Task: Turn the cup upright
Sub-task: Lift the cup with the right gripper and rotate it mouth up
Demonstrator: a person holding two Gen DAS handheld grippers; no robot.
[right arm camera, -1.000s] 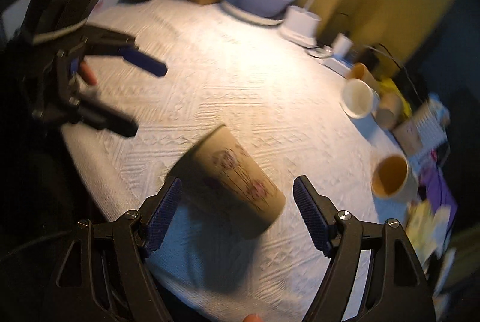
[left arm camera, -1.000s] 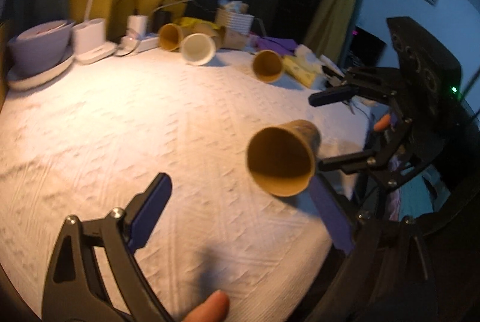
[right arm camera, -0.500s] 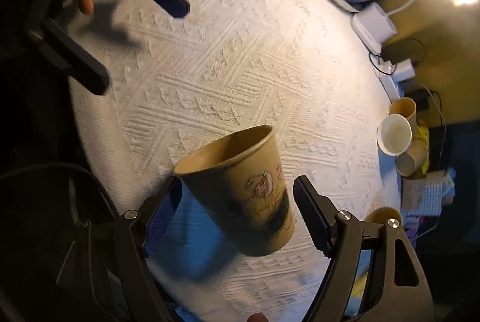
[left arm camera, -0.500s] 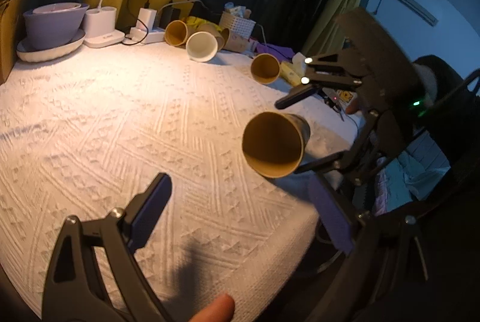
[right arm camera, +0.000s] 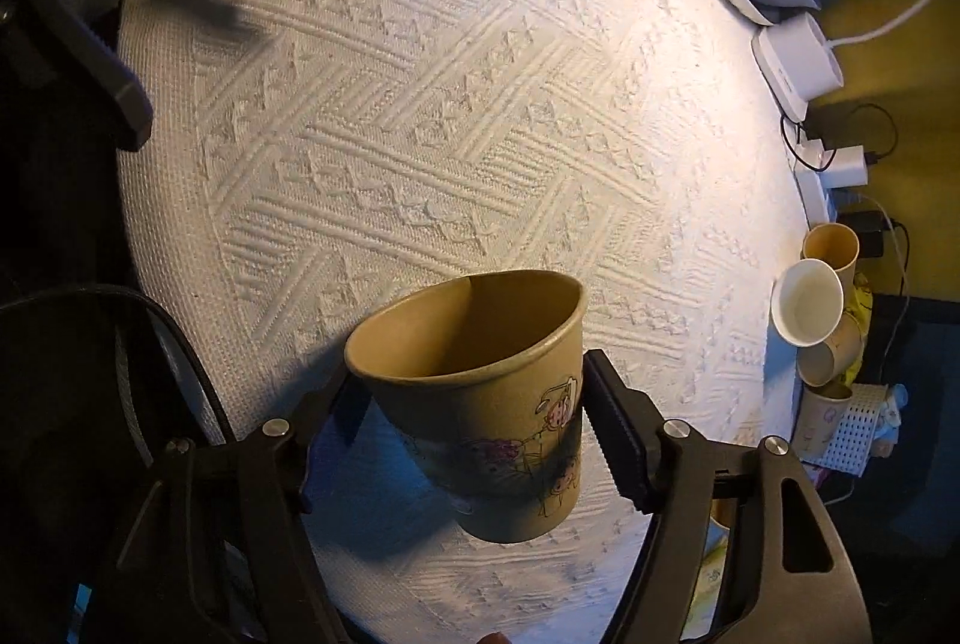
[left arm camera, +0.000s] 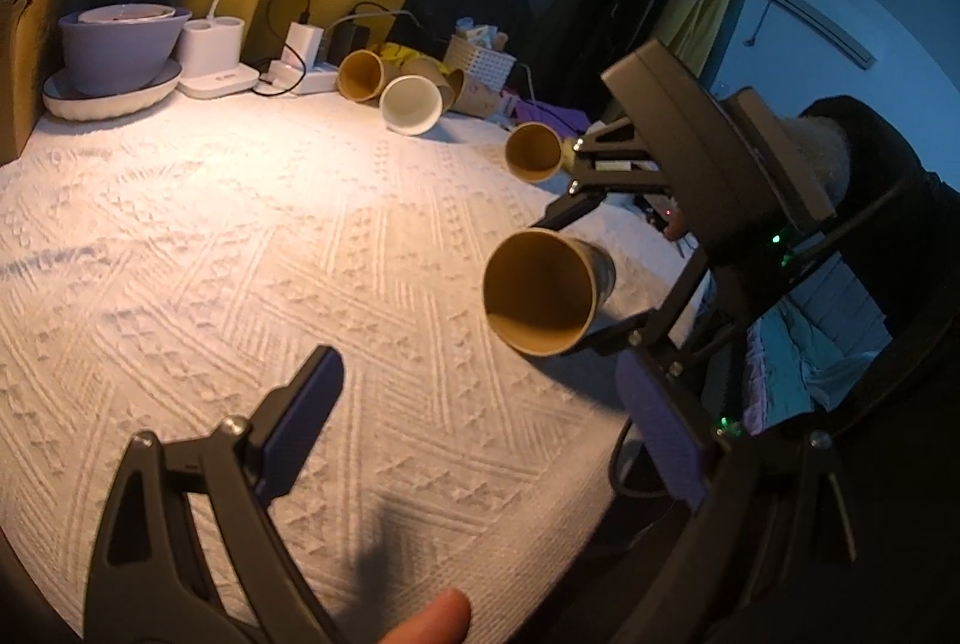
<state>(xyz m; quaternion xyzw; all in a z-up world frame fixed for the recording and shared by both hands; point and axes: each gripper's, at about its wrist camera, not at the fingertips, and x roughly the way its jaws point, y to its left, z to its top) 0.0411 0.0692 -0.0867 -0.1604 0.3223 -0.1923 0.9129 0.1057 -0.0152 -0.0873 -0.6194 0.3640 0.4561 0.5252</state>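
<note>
A brown paper cup (right arm camera: 492, 404) with a cartoon print sits between the fingers of my right gripper (right arm camera: 480, 434), which is shut on its sides. The cup is held above the white tablecloth (right arm camera: 450, 134), its mouth turned up and tilted toward the table's middle. In the left wrist view the same cup (left arm camera: 543, 290) shows its open mouth, with the right gripper (left arm camera: 594, 278) behind it. My left gripper (left arm camera: 486, 428) is open and empty, low over the cloth near the table's front edge. It also shows in the right wrist view (right arm camera: 252, 14).
Several other paper cups (left arm camera: 408, 95) lie on their sides at the back, one more (left arm camera: 533, 152) to the right. A purple bowl on a plate (left arm camera: 117, 50), a white lamp base (left arm camera: 213, 59), chargers and a basket (left arm camera: 483, 56) line the far edge.
My right gripper has turned the cup from lying slanted to mouth-up and lifted it. My left gripper has stayed open and drawn back slightly.
</note>
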